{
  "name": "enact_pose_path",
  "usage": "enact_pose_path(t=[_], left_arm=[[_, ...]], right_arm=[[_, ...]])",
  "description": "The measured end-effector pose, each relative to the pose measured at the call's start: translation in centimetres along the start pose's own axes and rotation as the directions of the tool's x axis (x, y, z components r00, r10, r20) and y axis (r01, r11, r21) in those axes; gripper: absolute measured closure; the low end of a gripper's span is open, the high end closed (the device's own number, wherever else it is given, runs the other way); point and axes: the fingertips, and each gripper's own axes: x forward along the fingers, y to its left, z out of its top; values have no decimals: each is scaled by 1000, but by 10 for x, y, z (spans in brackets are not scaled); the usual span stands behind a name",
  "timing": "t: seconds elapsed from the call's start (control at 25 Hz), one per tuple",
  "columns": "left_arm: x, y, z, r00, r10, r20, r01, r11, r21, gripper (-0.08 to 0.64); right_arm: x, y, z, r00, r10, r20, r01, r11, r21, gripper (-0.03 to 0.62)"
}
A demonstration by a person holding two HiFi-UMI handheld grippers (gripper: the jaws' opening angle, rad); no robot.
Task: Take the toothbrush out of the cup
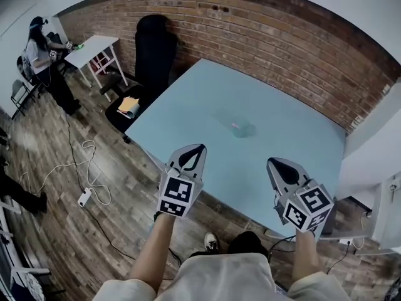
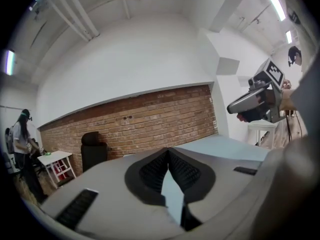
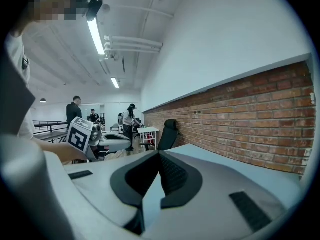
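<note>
The head view looks steeply down from above the person onto the desk (image 1: 269, 130), from well back. Each gripper view sits close behind its own fingers (image 2: 152, 171), facing nearly level over the desk toward the brick wall (image 2: 145, 116), a stretch both share.

Pale blue bench (image 1: 282, 118) here, smooth and matt, barely a sheen on it. The cup (image 1: 242, 129) out in the middle looks clear and glassy, too small to say glass or plastic. Left tool (image 1: 195, 149) and right tool (image 1: 276, 162) both have grey shells, matt plastic by the look, with black ribbed pads (image 2: 152, 170), rubbery-looking. Behind runs a rough red brick wall (image 1: 269, 42). Underfoot, the floor (image 1: 69, 231) is wood plank, grainy, dull finish.
</note>
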Motion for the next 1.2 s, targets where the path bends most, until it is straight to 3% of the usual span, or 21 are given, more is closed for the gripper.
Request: enact_pose_path(t=[0.28,0.6,1.2], left_arm=[[57,-3,-6,994,-102,-30,104,994,44,515],[125,-10,-22,981,-169,-99,175,983,55,485],[214,-7,-73,950,-221,-219,237,970,49,477]], right_arm=[[15,-31,-5,998,-65,10,65,997,46,589],[45,-84,-28,995,-89,-52,94,990,100,589],[83,-133,-67,984,-110,-136,133,976,170,589]])
